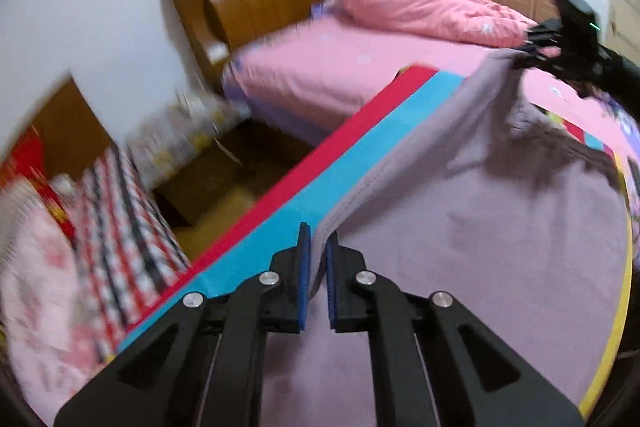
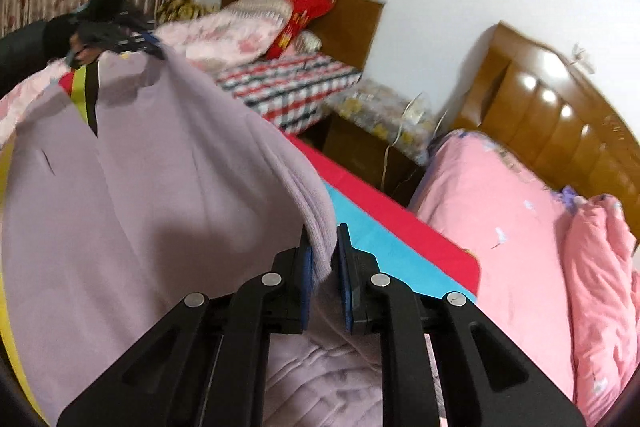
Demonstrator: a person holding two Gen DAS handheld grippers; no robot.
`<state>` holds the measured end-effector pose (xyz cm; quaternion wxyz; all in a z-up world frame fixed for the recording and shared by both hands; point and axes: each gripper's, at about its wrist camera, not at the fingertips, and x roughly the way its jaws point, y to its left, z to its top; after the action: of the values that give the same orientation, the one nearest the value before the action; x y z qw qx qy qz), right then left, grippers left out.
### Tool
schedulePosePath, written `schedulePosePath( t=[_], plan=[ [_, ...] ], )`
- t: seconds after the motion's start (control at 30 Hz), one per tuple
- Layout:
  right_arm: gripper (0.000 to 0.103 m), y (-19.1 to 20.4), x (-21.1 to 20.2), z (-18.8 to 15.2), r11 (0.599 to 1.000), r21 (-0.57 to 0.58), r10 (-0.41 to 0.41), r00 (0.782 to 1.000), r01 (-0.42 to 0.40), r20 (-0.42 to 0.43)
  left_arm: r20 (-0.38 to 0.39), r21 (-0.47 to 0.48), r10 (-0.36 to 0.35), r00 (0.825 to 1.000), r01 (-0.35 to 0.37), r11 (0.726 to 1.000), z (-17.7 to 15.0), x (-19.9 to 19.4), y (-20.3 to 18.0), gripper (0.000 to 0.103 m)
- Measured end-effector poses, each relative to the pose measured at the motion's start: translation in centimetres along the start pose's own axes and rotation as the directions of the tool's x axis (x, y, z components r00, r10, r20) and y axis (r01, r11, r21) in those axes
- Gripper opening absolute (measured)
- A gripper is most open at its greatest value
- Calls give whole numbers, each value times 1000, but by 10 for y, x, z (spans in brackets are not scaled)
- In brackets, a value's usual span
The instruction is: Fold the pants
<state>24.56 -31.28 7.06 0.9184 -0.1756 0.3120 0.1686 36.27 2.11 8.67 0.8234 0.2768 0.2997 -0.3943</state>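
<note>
Left gripper (image 1: 318,255) fingers clenched on pants (image 1: 480,227) edge. Right gripper (image 2: 324,255) clenched on same edge, further along. Pants hung lifted over bright mat (image 1: 320,183). Best: keep edge tight, lift both together, lay flat.

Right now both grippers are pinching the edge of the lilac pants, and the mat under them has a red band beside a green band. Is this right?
Not quite: the band beside the red band is blue, not green, as the left wrist view shows. Both grippers do pinch the lilac pants.

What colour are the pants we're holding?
Pale lilac, plain, no pattern. The pants show best in the right wrist view.
</note>
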Motion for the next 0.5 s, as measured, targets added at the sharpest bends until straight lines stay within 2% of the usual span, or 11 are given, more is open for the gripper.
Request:
schedulePosePath(
  t=[0.1, 0.23, 0.37, 0.43, 0.5],
  plan=[
    [14, 20, -42, -11, 1000, 20, -17, 997, 16, 75, 86, 65, 70, 994, -76, 995, -14, -70, -56, 7],
    [15, 54, -85, -38, 999, 39, -23, 992, 19, 122, 132, 68, 88, 987, -98, 993, -49, -119, -115, 7],
    [15, 92, -105, -83, 997, 75, 8, 996, -15, 88, 108, 9, 69, 992, -70, 997, -94, -127, -163, 7],
    [15, 108, -106, -107, 995, 99, 20, 999, -24, 47, 63, -32, 44, 997, -42, 999, -121, -115, -185, 7],
    [15, 123, -98, -132, 992, 122, 21, 1000, -19, -12, 24, -50, 46, 999, -45, 998, -142, -102, -199, 7]
  ],
)
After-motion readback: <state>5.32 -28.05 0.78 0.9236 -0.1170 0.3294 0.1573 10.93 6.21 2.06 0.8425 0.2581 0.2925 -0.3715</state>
